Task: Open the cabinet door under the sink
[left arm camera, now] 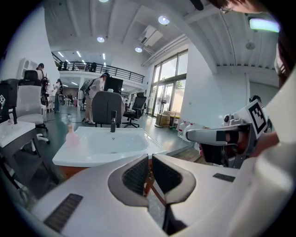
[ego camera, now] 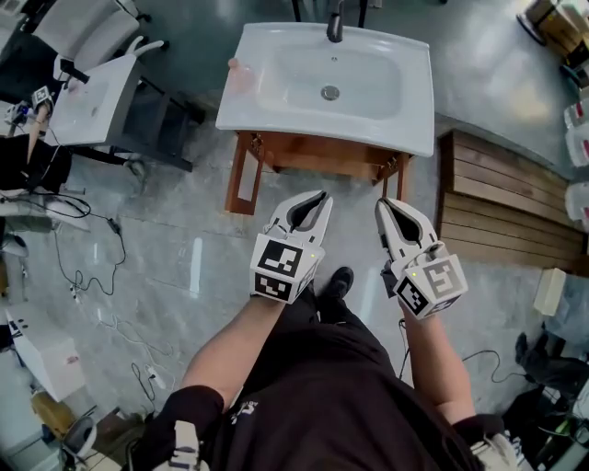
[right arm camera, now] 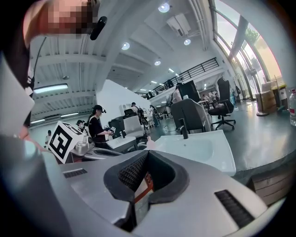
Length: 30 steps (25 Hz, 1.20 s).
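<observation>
A white sink (ego camera: 276, 115) sits on a brown wooden cabinet (ego camera: 313, 158), seen from above; the cabinet's front is mostly hidden under the basin. A wooden panel (ego camera: 242, 179) stands out at its left corner. Both grippers hang in the air in front of the cabinet, apart from it. My left gripper (ego camera: 322, 196) has a narrow slit between its pads with nothing in it; through the slit (left arm camera: 149, 159) the cabinet wood shows. My right gripper (ego camera: 382, 204) has its tips pressed together and holds nothing (right arm camera: 147, 153).
A black faucet (ego camera: 335, 23) and a pink soap bottle (ego camera: 237, 72) stand on the sink. A slatted wooden platform (ego camera: 502, 207) lies to the right, a second white sink (ego camera: 97, 97) to the left. Cables (ego camera: 83, 267) trail over the grey floor. The person's shoe (ego camera: 339, 281) is below the grippers.
</observation>
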{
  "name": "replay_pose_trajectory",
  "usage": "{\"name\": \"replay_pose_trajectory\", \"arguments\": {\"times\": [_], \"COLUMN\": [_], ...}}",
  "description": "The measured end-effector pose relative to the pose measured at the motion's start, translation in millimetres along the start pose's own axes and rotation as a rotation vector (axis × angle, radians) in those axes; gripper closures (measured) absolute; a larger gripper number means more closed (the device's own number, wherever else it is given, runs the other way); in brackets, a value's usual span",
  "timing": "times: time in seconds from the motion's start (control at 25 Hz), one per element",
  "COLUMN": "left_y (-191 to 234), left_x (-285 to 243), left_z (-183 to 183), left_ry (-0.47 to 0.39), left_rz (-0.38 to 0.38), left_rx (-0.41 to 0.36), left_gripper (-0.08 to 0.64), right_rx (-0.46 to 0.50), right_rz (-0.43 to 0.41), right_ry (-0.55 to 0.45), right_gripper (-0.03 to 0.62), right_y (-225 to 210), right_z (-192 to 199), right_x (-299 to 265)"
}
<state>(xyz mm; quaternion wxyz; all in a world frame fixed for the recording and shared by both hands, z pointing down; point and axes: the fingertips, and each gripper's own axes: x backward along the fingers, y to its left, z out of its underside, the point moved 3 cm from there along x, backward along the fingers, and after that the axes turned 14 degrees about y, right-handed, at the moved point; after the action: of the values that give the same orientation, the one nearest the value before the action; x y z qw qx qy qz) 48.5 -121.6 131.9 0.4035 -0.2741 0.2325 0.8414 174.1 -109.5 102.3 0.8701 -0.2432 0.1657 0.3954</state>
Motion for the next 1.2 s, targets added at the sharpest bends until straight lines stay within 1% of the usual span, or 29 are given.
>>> {"name": "replay_pose_trajectory", "arguments": {"times": [0.08,0.2,0.36,0.44,0.56,0.68,0.76,0.88,0.92,1.04,1.2], "left_y": [-4,-4,-4,-4,-2,6,15,25,30,44,57], "left_x": [14,33,52,63,80,92,101,113,117,131,142], "left_z": [-6,-19,-39,-49,-59,-60,-56,-49,-48,-51,-55], "left_ry": [-0.033,-0.074,-0.114,-0.136,-0.170,-0.180,-0.175,-0.160,-0.163,-0.194,-0.215], "left_rz": [-0.028,-0.074,-0.097,-0.097,-0.092,-0.093,-0.097,-0.104,-0.108,-0.119,-0.114], "left_rx": [0.010,0.038,0.062,0.052,0.012,-0.018,-0.033,-0.070,-0.076,-0.064,-0.043], "left_gripper": [0.522,0.523,0.524,0.525,0.525,0.525,0.525,0.525,0.525,0.525,0.525], "right_rx": [0.033,0.055,0.062,0.064,0.094,0.123,0.115,0.074,0.080,0.123,0.138], "right_rz": [-0.016,-0.009,-0.018,-0.026,-0.041,-0.056,-0.021,0.024,0.031,0.044,0.059], "right_ry": [-0.010,-0.062,-0.090,-0.096,-0.107,-0.109,-0.140,-0.180,-0.187,-0.198,-0.209], "right_gripper": [0.580,0.580,0.580,0.580,0.580,0.580,0.580,0.580,0.581,0.581,0.581], "right_y": [7,15,25,33,51,66,74,81,85,99,113], "right_z": [-7,-33,-54,-62,-72,-70,-81,-93,-96,-106,-112], "right_x": [9,28,42,42,39,32,33,35,35,35,37]}}
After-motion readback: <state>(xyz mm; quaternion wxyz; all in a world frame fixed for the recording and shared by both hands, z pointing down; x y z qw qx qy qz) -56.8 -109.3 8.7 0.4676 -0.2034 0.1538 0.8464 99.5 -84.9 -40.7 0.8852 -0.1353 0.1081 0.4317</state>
